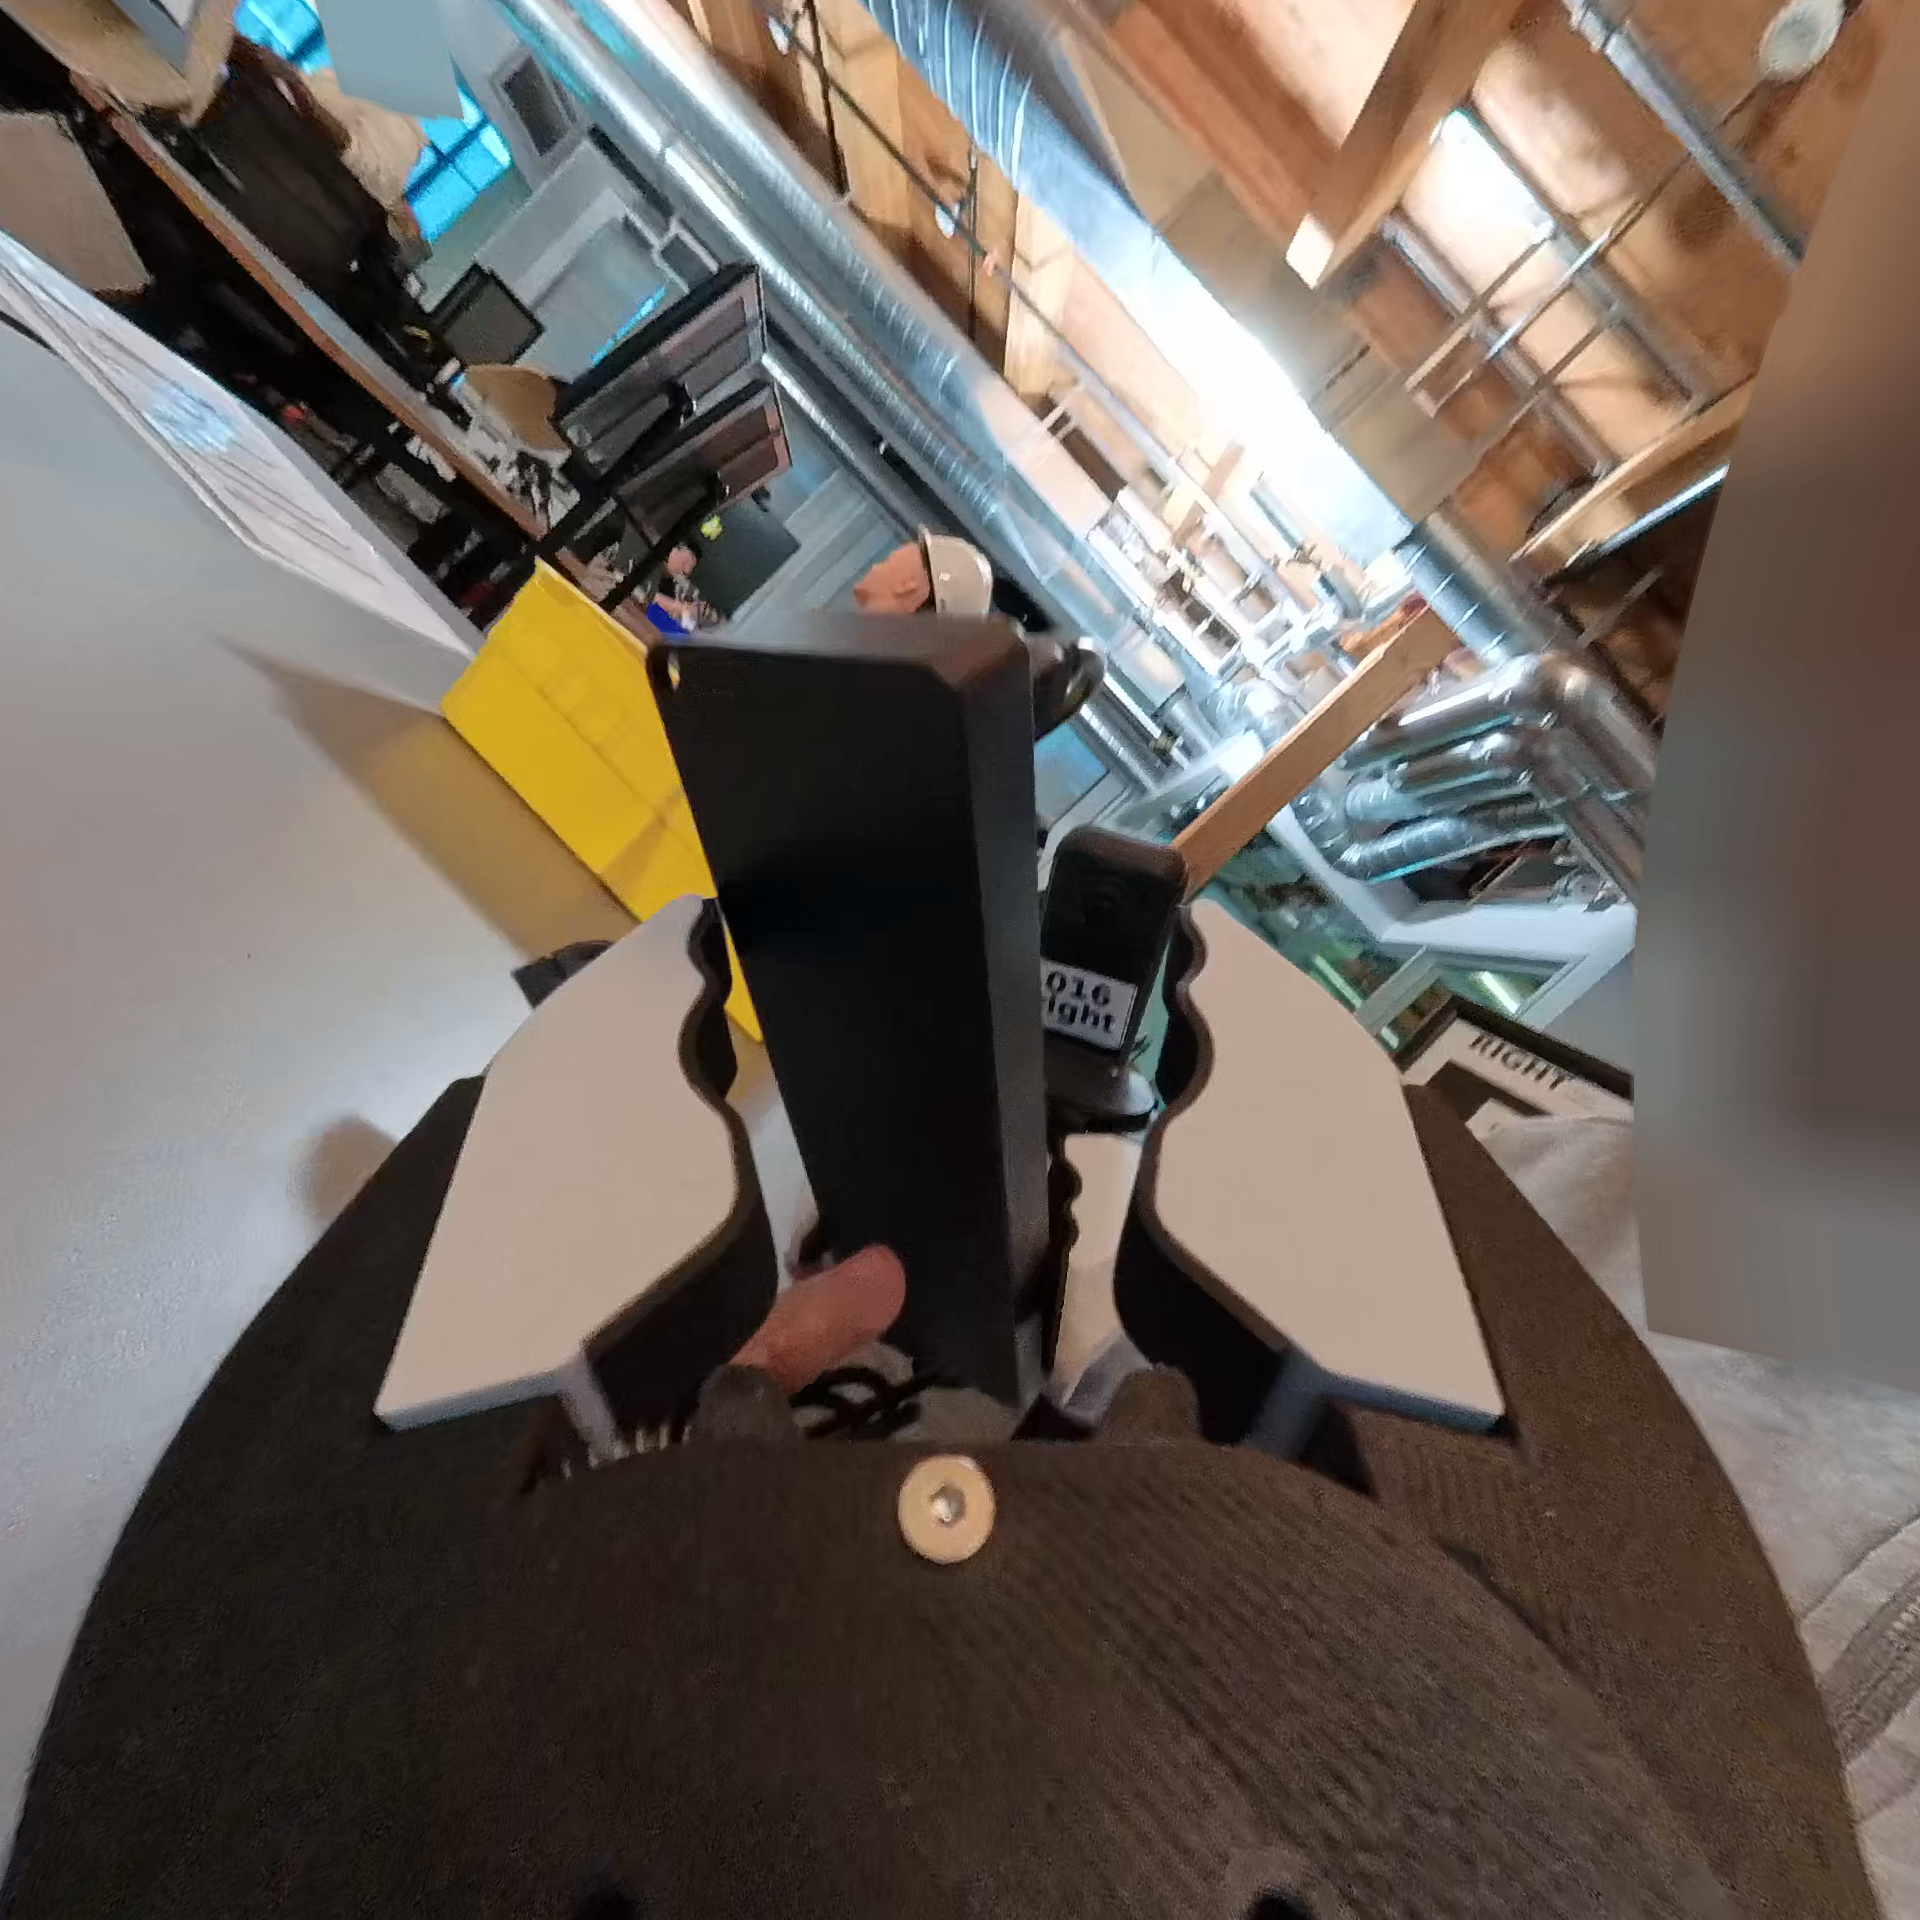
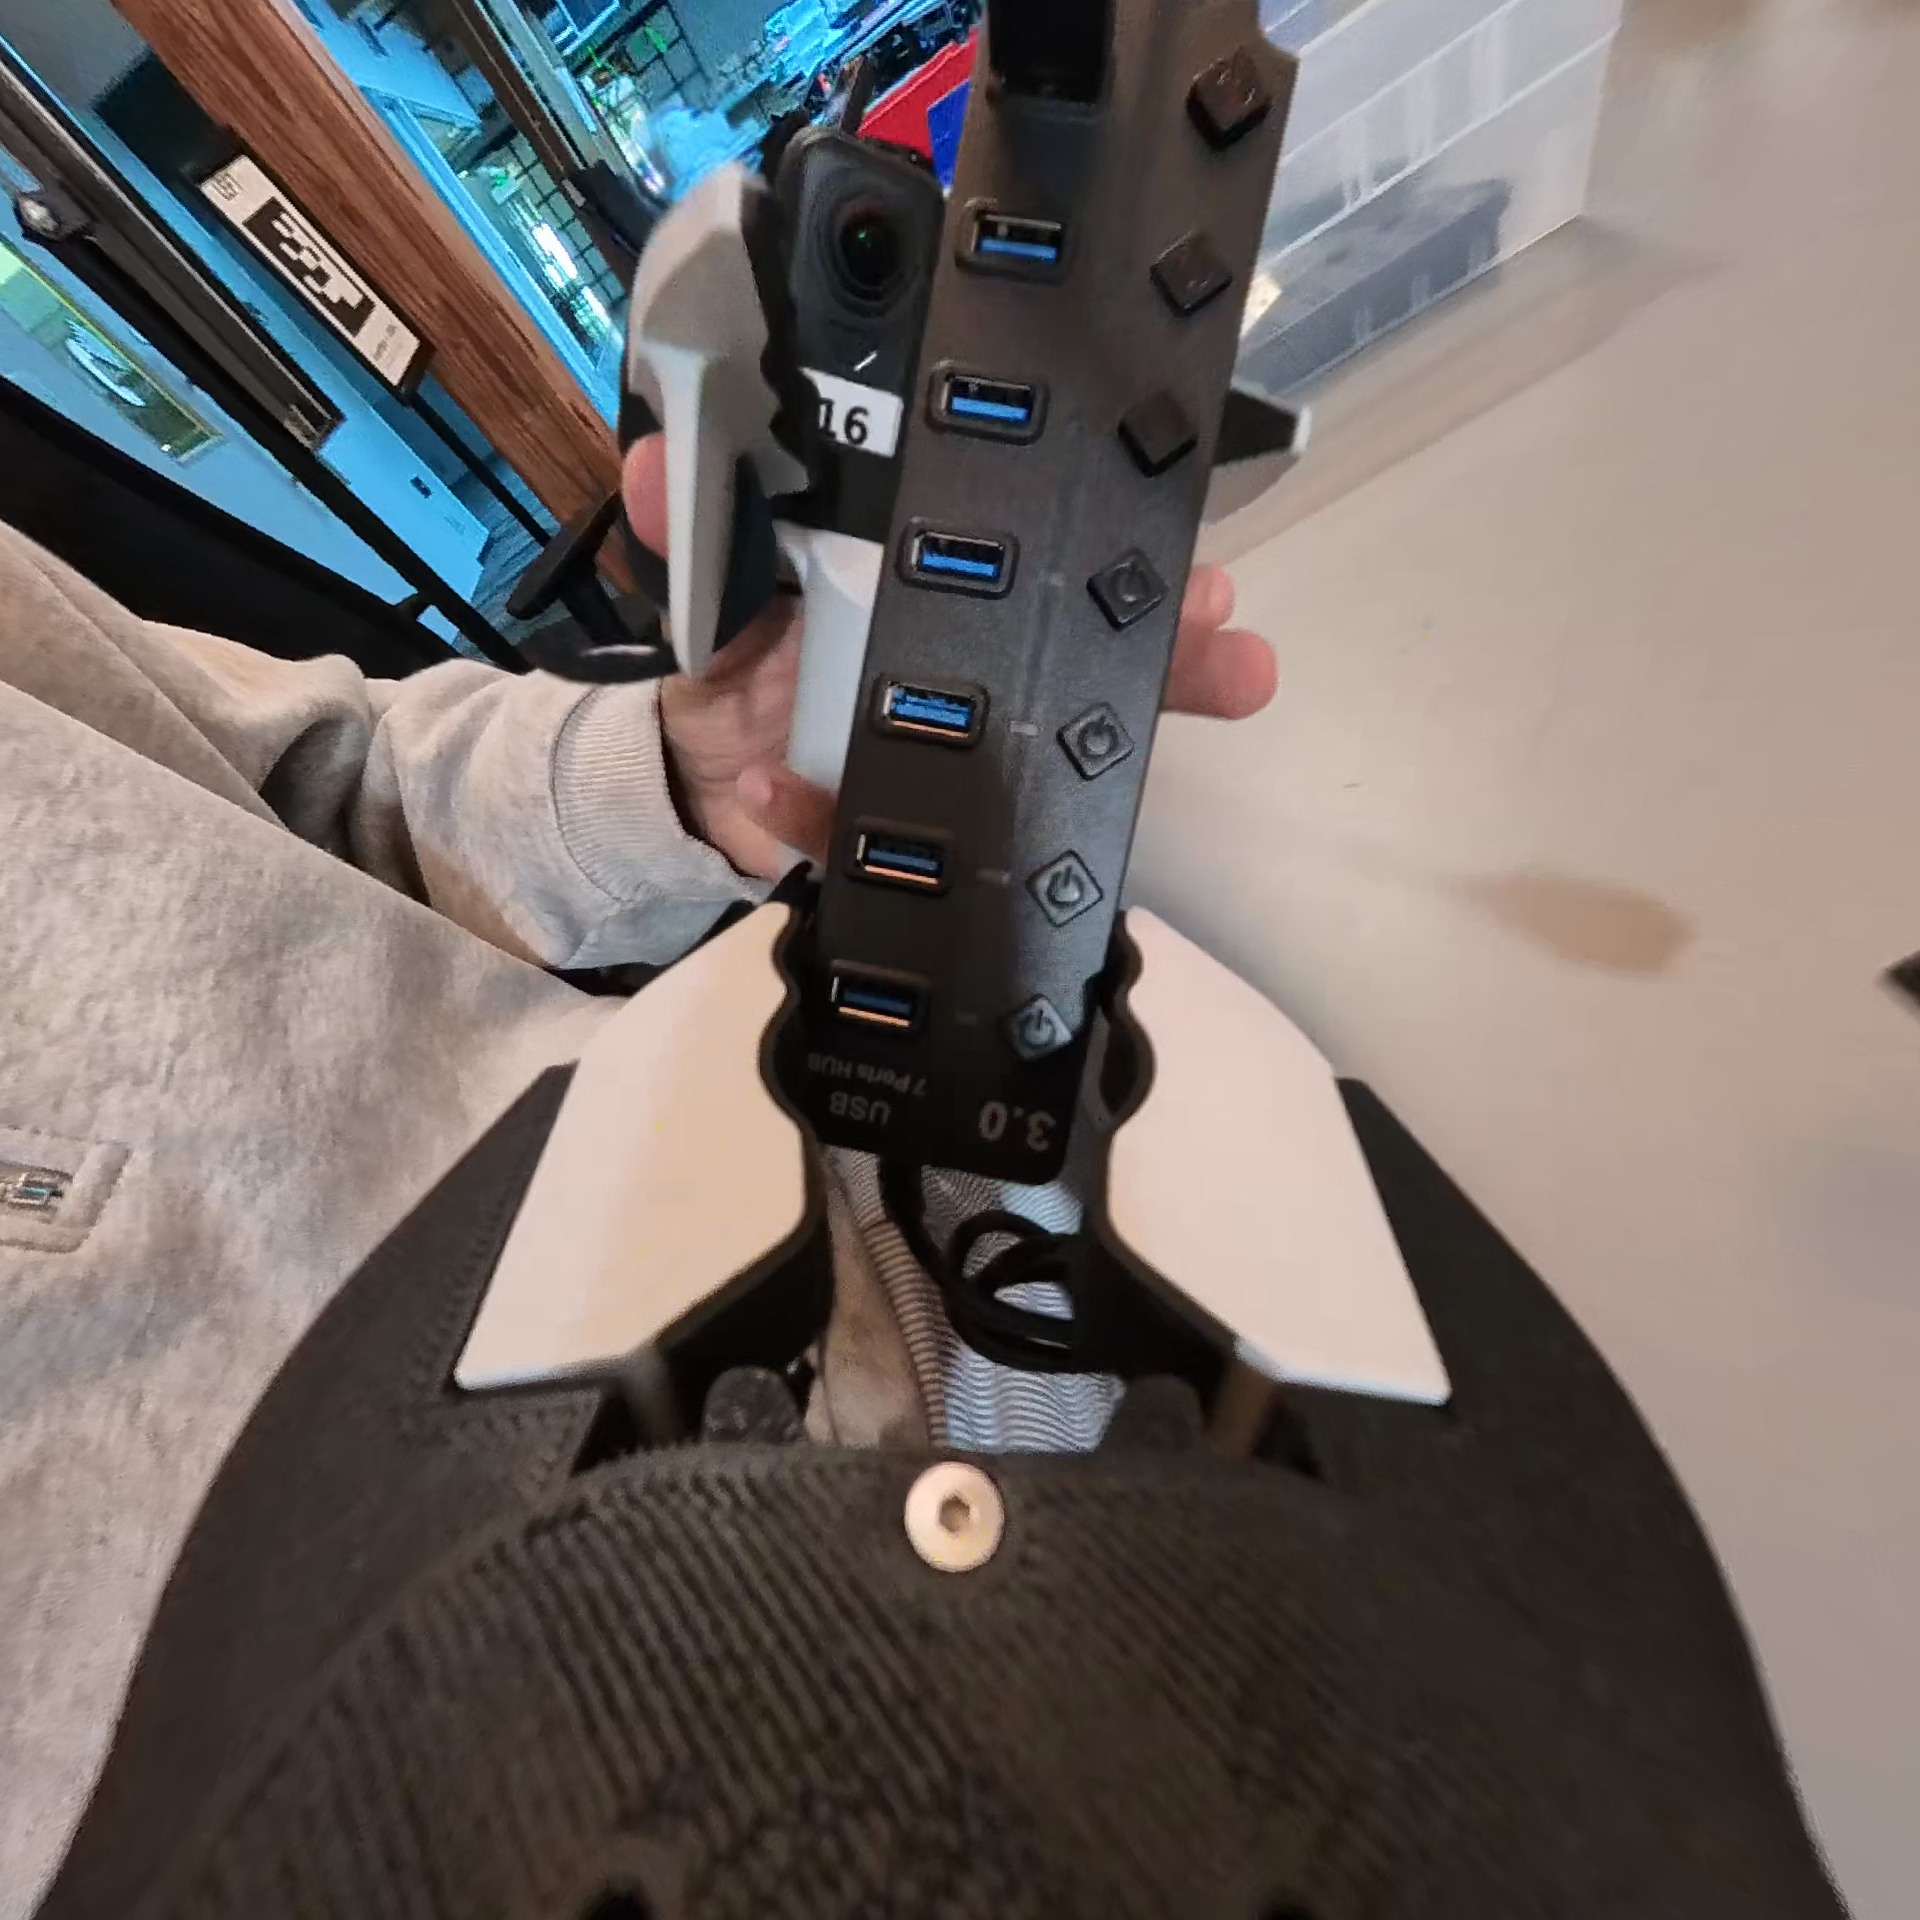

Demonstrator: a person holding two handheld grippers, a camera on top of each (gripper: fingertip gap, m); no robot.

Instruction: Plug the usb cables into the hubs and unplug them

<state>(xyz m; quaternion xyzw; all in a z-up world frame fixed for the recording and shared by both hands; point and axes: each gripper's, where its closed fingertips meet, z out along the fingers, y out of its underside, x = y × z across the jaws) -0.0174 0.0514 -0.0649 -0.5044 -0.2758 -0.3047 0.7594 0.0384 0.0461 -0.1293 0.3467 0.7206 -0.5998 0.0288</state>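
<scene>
A long black USB hub [image 2: 997, 644] with a row of blue ports and square buttons is held up in the air. My right gripper [image 2: 956, 935] is shut on its near end, both fingers against its sides. The hub's plain back [image 1: 862, 935] shows in the left wrist view. My left gripper [image 1: 945, 914] is open and straddles it, with a gap on the right side. The left gripper [image 2: 982, 395] faces me around the hub's far part. A black cable [image 2: 1013, 1278] curls below the hub. A black plug [image 2: 1039, 62] sits at its far end.
A hand [image 2: 727, 748] in a grey sleeve holds the left gripper. A white table [image 2: 1558, 727] with a brown stain [image 2: 1579, 925] lies to the right, and a clear plastic bin [image 2: 1434, 208] stands farther back. A yellow bin [image 1: 582, 748] stands on the table [image 1: 208, 935]. Spacing between my two grippers at the tips: around 8 centimetres.
</scene>
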